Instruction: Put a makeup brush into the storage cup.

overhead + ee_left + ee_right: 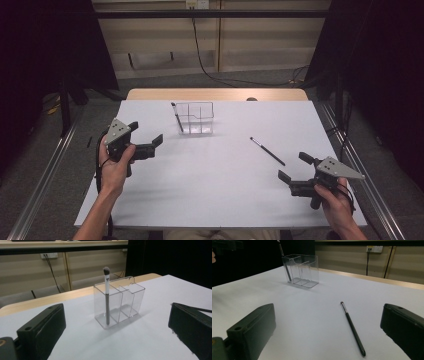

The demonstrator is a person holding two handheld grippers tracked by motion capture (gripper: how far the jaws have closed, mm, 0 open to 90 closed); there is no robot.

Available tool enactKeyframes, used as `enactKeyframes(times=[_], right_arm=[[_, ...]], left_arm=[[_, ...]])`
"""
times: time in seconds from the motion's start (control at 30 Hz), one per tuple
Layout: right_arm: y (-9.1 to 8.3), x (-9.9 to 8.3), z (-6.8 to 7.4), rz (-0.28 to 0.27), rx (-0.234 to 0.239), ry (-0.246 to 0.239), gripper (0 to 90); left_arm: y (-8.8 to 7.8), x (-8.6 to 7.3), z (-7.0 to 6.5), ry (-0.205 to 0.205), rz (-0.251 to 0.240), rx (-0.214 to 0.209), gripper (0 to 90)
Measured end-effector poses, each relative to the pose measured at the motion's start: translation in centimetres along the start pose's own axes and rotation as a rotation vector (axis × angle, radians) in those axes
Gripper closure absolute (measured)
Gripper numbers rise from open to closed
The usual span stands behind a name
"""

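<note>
A clear plastic organizer (196, 118) with compartments stands at the back middle of the white table (215, 190). One makeup brush (177, 117) stands upright in its left compartment, bristles up (107, 293) (286, 262). A second black brush (267, 151) lies flat on the table to the right (353, 328). My left gripper (145, 135) is held above the table's left side, open and holding nothing, pointing at the organizer (118, 303). My right gripper (296, 167) is open near the front right, just short of the lying brush, with the organizer (301, 270) farther off.
A wooden desk edge (215, 94) runs behind the white table. Metal rails (45, 180) flank both sides. Cables (215, 75) trail on the floor beyond, under a wall socket (373, 249).
</note>
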State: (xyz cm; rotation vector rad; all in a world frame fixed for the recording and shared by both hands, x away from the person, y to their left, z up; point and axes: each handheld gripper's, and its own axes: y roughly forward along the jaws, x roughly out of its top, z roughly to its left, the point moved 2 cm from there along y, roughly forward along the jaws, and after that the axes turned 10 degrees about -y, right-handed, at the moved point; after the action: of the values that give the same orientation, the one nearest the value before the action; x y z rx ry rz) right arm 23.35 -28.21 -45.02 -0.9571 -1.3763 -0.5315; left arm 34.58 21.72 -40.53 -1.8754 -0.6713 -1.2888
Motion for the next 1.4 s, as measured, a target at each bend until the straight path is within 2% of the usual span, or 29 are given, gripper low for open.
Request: enactKeyframes(times=[0.1, 0.3, 0.67, 0.83, 0.9, 1.07, 1.2, 1.4], right_arm=[[0.0, 0.0, 0.0, 0.001, -0.002, 0.001, 0.0], [-0.1, 0.0, 0.0, 0.0, -0.003, -0.007, 0.0], [-0.2, -0.1, -0.1, 0.002, -0.006, 0.003, 0.0], [-0.1, 0.0, -0.1, 0.003, -0.007, 0.002, 0.0], [-0.1, 0.1, -0.2, 0.003, -0.011, -0.003, 0.0], [0.0, 0.0, -0.3, 0.011, -0.021, 0.005, 0.0], [-0.3, 0.0, -0.3, 0.002, -0.026, 0.003, 0.0], [-0.6, 0.0, -0.2, 0.002, -0.029, 0.0, 0.0]], left_arm=[[-0.6, -0.4, 0.0, -0.008, -0.004, 0.009, 1.2], [-1.9, -1.3, -0.9, -0.015, -0.033, 0.013, 1.3], [-3.7, -3.5, -1.2, 0.002, 0.002, 0.011, 1.4], [-4.4, -4.3, -1.5, -0.001, 0.003, 0.014, 1.4], [-4.7, -4.8, -1.6, -0.01, 0.001, 0.0, 1.4], [-5.4, -5.9, -1.7, -0.015, 0.022, 0.005, 1.4], [-6.1, -6.3, -2.0, -0.019, 0.018, 0.011, 1.4], [-6.8, -6.6, -2.0, -0.015, 0.021, -0.02, 2.1]])
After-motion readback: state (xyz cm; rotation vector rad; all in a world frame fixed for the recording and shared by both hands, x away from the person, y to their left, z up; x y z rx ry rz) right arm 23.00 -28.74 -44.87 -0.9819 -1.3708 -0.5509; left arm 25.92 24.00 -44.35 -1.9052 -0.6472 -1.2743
